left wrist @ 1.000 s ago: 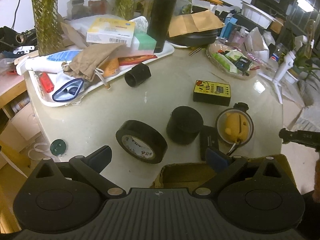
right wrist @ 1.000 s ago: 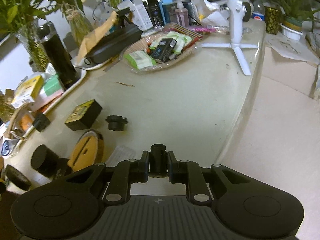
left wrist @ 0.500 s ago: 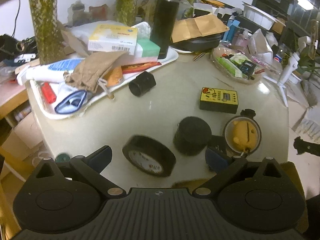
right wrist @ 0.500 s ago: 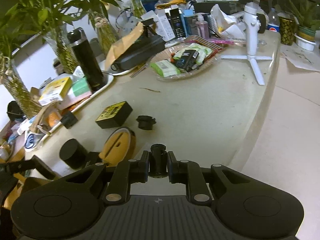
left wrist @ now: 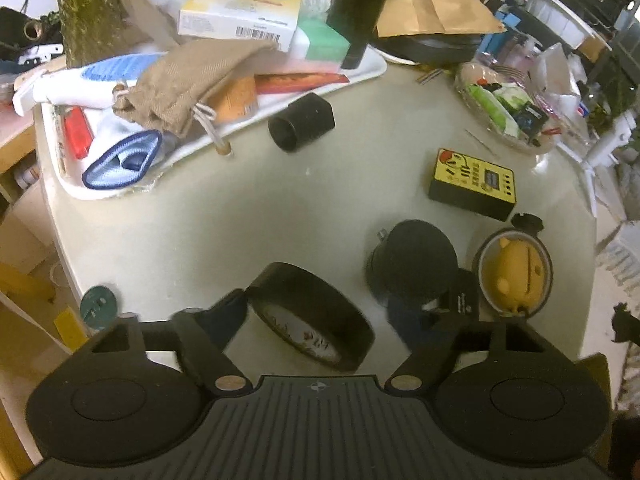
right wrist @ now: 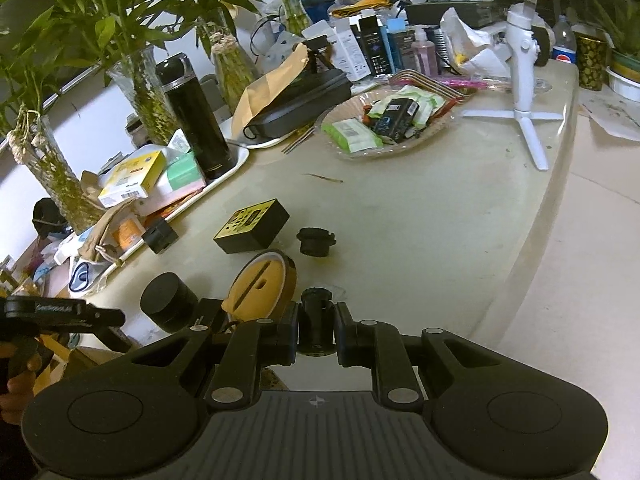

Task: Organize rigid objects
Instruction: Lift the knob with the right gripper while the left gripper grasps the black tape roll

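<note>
My left gripper (left wrist: 316,312) is open, its fingers on either side of a black tape roll (left wrist: 310,322) lying on the table near the front edge. A black round jar (left wrist: 412,258), a yellow round toy in a clear case (left wrist: 514,270), a yellow-and-black box (left wrist: 472,184) and a black tube (left wrist: 302,122) lie beyond. My right gripper (right wrist: 317,326) is shut on a small black cylindrical piece (right wrist: 316,320), held above the table edge. A similar black piece (right wrist: 315,241) rests on the table ahead.
A white tray (left wrist: 366,76) with boxes, a cloth bag and a black flask (right wrist: 196,118) stands at the back left. A glass dish of packets (right wrist: 384,124) and a white tripod (right wrist: 524,80) stand at the back right. Vases with plants line the far edge.
My left gripper has moved forward and down so the tape roll now lies between its fingers. My right gripper has lifted and pulled back, still shut on the small black piece.
</note>
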`<state>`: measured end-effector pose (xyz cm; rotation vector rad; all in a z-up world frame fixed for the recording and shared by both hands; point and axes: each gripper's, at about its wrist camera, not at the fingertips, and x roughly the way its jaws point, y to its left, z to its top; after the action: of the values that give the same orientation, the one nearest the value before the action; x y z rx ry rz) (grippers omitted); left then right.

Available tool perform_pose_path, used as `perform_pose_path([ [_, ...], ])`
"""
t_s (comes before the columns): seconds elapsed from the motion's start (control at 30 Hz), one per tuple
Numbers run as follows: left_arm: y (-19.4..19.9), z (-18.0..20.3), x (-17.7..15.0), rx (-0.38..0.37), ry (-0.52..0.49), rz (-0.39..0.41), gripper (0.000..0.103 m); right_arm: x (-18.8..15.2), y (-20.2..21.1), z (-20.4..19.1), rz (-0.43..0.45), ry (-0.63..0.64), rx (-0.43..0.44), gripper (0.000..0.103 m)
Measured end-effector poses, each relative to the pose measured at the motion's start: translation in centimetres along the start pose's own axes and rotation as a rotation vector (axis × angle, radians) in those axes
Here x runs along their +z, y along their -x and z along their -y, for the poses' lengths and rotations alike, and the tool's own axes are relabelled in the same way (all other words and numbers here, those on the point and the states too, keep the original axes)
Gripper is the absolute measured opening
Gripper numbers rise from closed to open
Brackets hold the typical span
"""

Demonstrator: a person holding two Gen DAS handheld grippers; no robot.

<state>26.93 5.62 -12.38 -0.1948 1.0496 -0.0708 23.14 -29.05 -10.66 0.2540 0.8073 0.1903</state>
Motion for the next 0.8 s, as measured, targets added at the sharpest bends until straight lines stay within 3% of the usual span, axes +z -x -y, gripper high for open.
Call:
perform_pose_path([
  [0.07, -0.2, 0.1, 0.1, 0.008, -0.002, 0.003, 0.051, 0.0, -0.1, -0.1, -0.003, 0.002, 0.003, 0.021],
  [0.13, -0.3, 0.1, 0.2, 0.017, 0.001, 0.005, 0.029, 0.0, -0.1, -0.2, -0.002, 0.003, 0.004, 0.021],
  [0.2, -0.5, 0.3, 0.2, 0.035, -0.012, 0.006, 0.02, 0.1, -0.2, -0.2, -0.001, 0.003, 0.006, 0.021],
  [0.33, -0.1, 0.4, 0.3, 0.073, -0.038, 0.023, 0.017, 0.1, -0.1, -0.3, 0.004, 0.008, 0.009, 0.021],
  [0.6, 2.6, 1.1, 0.4, 0.037, -0.087, 0.11, 0.017, 0.5, 0.2, -1.3, 0.023, 0.057, 0.03, 0.021],
  [0.8, 5.0, 1.6, 0.7, 0.0, -0.075, 0.133, 0.017, 0.7, 1.1, -2.2, 0.024, 0.084, 0.054, 0.021],
])
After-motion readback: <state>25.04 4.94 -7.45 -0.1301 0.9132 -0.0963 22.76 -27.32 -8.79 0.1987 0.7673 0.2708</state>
